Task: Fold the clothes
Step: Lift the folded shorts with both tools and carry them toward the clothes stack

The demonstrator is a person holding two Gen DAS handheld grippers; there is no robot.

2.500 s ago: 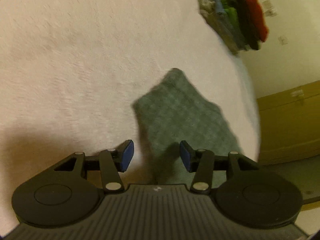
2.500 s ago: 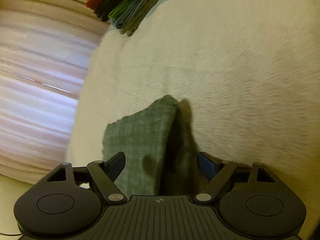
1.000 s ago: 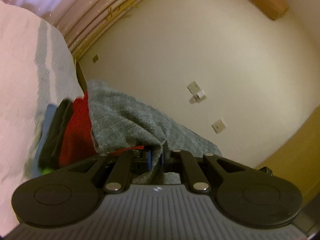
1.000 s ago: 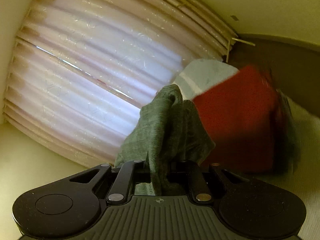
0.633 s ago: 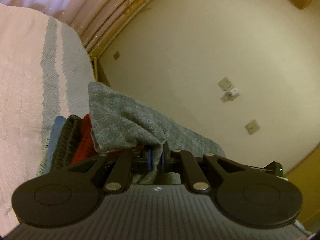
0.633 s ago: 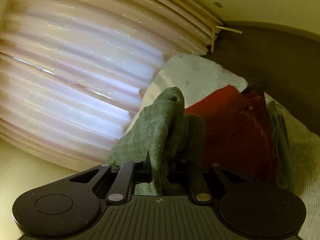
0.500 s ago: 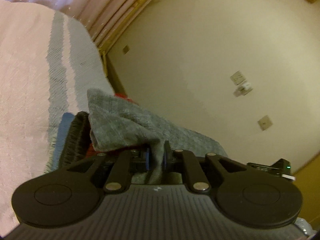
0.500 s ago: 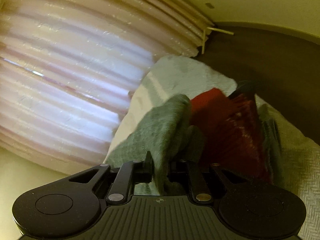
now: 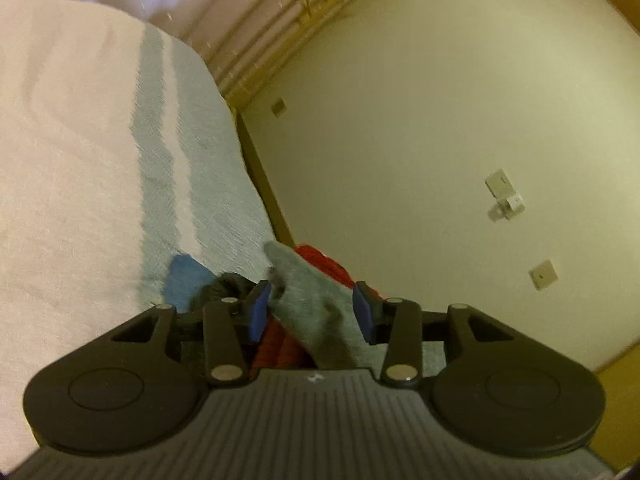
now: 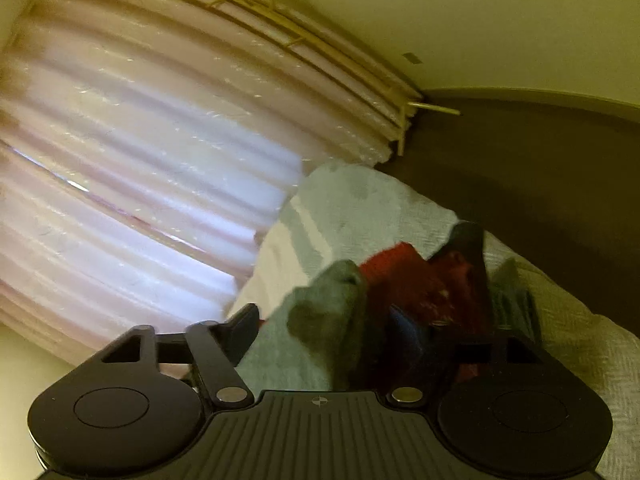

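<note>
The folded grey cloth (image 9: 308, 300) lies on top of a stack of folded clothes: a red one (image 9: 324, 260), a dark one (image 9: 224, 286) and a blue one (image 9: 186, 280). My left gripper (image 9: 312, 312) is open, its blue pads either side of the grey cloth. In the right wrist view the grey cloth (image 10: 320, 320) rests against the red garment (image 10: 408, 280) between the spread jaws of my right gripper (image 10: 328, 328), which is open.
The stack sits at the end of a bed with a pale pink cover (image 9: 68, 160) that has grey-blue stripes (image 9: 156, 160). A cream wall (image 9: 420, 120) with sockets stands close behind. Pale curtains (image 10: 140, 160) hang to the left in the right wrist view.
Both grippers carried the grey cloth from the bed to the stack, then opened and let it go onto the red garment.
</note>
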